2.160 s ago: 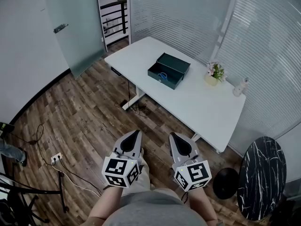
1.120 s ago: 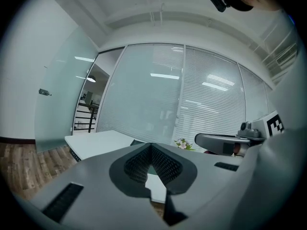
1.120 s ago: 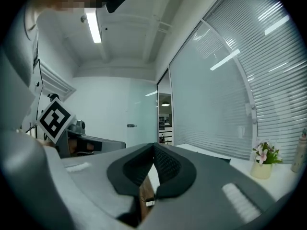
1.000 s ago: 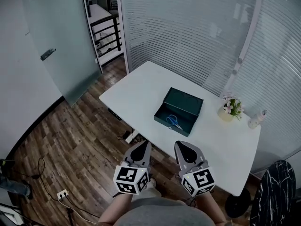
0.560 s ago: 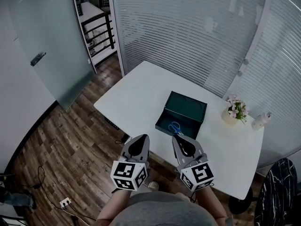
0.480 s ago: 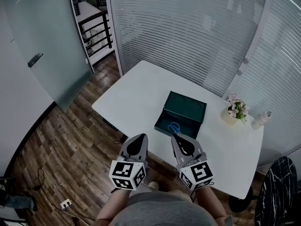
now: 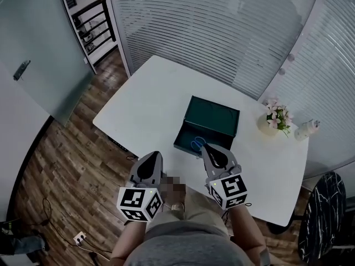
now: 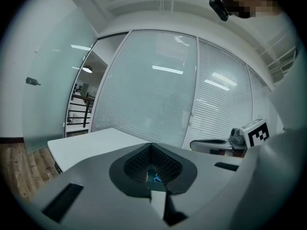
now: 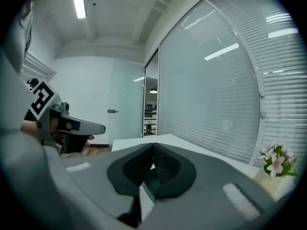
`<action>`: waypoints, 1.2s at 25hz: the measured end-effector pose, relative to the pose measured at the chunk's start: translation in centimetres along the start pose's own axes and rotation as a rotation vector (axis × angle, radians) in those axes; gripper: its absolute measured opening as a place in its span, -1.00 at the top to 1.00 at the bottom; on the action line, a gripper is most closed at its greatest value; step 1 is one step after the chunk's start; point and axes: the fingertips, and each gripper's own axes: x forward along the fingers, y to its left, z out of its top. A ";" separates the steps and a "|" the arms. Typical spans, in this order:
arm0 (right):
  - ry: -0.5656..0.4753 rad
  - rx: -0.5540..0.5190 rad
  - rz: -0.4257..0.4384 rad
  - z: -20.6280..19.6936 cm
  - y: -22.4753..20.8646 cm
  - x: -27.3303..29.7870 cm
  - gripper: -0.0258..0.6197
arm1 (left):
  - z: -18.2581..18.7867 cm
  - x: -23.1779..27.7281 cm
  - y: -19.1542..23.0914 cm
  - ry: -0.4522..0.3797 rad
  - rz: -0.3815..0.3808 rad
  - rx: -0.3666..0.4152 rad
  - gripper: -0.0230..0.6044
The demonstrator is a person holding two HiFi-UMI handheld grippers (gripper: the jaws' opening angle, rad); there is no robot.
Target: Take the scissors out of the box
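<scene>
A dark green box (image 7: 209, 122) lies open on the white table (image 7: 150, 98), its lid folded back. Blue-handled scissors (image 7: 195, 144) rest inside, near the front wall. My right gripper (image 7: 206, 147) is shut and empty, and in the head view its tip overlaps the box's near right corner, right of the scissors. My left gripper (image 7: 153, 154) is also shut and empty, short of the table's near edge and left of the box. In the left gripper view (image 8: 151, 145) a bit of blue scissors (image 8: 156, 178) shows through the jaw window. The right gripper view (image 9: 153, 145) shows a green box (image 9: 148, 183) edge.
A small pot of pink flowers (image 7: 274, 117) and a small white bottle (image 7: 308, 128) stand at the table's right end. Slatted glass walls (image 7: 222, 26) run behind the table. A black marble round table (image 7: 317, 218) is at lower right. The floor (image 7: 72, 148) is wood.
The person has stepped closer to the table. Both grippers moved forward toward the box, and the right tip now overlaps its near edge. Both stayed shut.
</scene>
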 end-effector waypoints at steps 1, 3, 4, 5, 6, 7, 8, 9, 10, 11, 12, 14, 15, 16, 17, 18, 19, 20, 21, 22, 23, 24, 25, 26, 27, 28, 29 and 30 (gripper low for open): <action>0.016 -0.002 -0.004 -0.6 -0.7 0.5 0.89 | -0.2 0.4 0.2 0.005 0.004 -0.004 0.91; 0.052 -0.010 -0.008 -1.8 -1.9 1.3 0.89 | -0.7 1.3 0.6 0.014 0.013 -0.011 0.91; 0.072 -0.016 -0.007 -2.4 -2.4 1.8 0.89 | -0.9 1.6 0.8 0.017 0.018 -0.015 0.91; 0.092 -0.020 -0.003 -3.0 -2.8 2.2 0.89 | -1.0 1.9 1.1 0.019 0.025 -0.019 0.91; 0.113 -0.023 0.001 -3.7 -3.2 2.7 0.89 | -1.1 2.2 1.4 0.021 0.031 -0.021 0.91; 0.134 -0.024 0.006 -4.4 -3.5 3.2 0.89 | -1.2 2.6 1.6 0.024 0.037 -0.023 0.91; 0.155 -0.026 0.011 -5.1 -3.9 3.6 0.89 | -1.3 3.0 1.8 0.028 0.043 -0.024 0.91; 0.178 -0.031 0.015 -5.8 -4.3 4.1 0.89 | -1.3 3.4 2.0 0.032 0.047 -0.024 0.91; 0.201 -0.038 0.020 -6.6 -4.6 4.5 0.89 | -1.4 3.8 2.1 0.035 0.051 -0.025 0.91; 0.224 -0.046 0.025 -7.3 -5.0 5.0 0.89 | -1.4 4.1 2.2 0.036 0.054 -0.028 0.91; 0.247 -0.053 0.033 -7.9 -5.2 5.5 0.89 | -1.4 4.5 2.3 0.037 0.057 -0.032 0.91; 0.291 -0.060 0.053 -9.3 -5.6 6.5 0.89 | -1.5 5.2 2.6 0.040 0.064 -0.036 0.91; 0.314 -0.061 0.063 -10.0 -5.7 7.0 0.89 | -1.6 5.5 2.7 0.042 0.067 -0.037 0.91; 0.339 -0.062 0.073 -10.9 -5.8 7.3 0.89 | -1.7 5.8 2.7 0.045 0.070 -0.038 0.91; 0.364 -0.065 0.084 -11.7 -5.9 7.7 0.89 | -1.8 6.1 2.8 0.048 0.071 -0.040 0.91; 0.389 -0.069 0.095 -12.5 -6.0 8.0 0.89 | -1.9 6.4 2.8 0.051 0.071 -0.041 0.91; 0.414 -0.072 0.106 -13.2 -6.1 8.4 0.89 | -2.0 6.6 2.9 0.055 0.072 -0.041 0.91; 0.439 -0.076 0.117 -13.8 -6.1 8.7 0.89 | -2.1 6.8 3.0 0.058 0.074 -0.042 0.91; 0.465 -0.080 0.127 -14.4 -6.1 9.1 0.89 | -2.1 7.0 3.2 0.061 0.076 -0.043 0.91; 0.491 -0.083 0.137 -14.9 -6.1 9.4 0.89 | -2.2 7.1 3.3 0.064 0.077 -0.046 0.91; 0.519 -0.085 0.146 -15.5 -6.1 9.7 0.89 | -2.2 7.2 3.4 0.066 0.078 -0.048 0.91; 0.548 -0.085 0.156 -16.1 -6.1 10.0 0.89 | -2.3 7.4 3.5 0.069 0.079 -0.050 0.91; 0.576 -0.083 0.166 -16.6 -6.1 10.3 0.89 | -2.4 7.6 3.6 0.072 0.079 -0.051 0.91; 0.599 -0.079 0.178 -17.1 -6.1 10.6 0.89 | -2.5 7.7 3.6 0.075 0.079 -0.050 0.91; 0.620 -0.079 0.189 -17.6 -6.1 10.8 0.89 | -2.6 7.9 3.6 0.078 0.079 -0.051 0.91; 0.639 -0.083 0.197 -18.0 -6.1 11.0 0.89 | -2.6 8.0 3.6 0.081 0.079 -0.052 0.91; 0.655 -0.089 0.205 -18.4 -6.1 11.1 0.89 | -2.7 8.1 3.7 0.083 0.080 -0.053 0.91; 0.670 -0.097 0.212 -18.7 -6.0 11.3 0.89 | -2.7 8.2 3.8 0.085 0.081 -0.054 0.91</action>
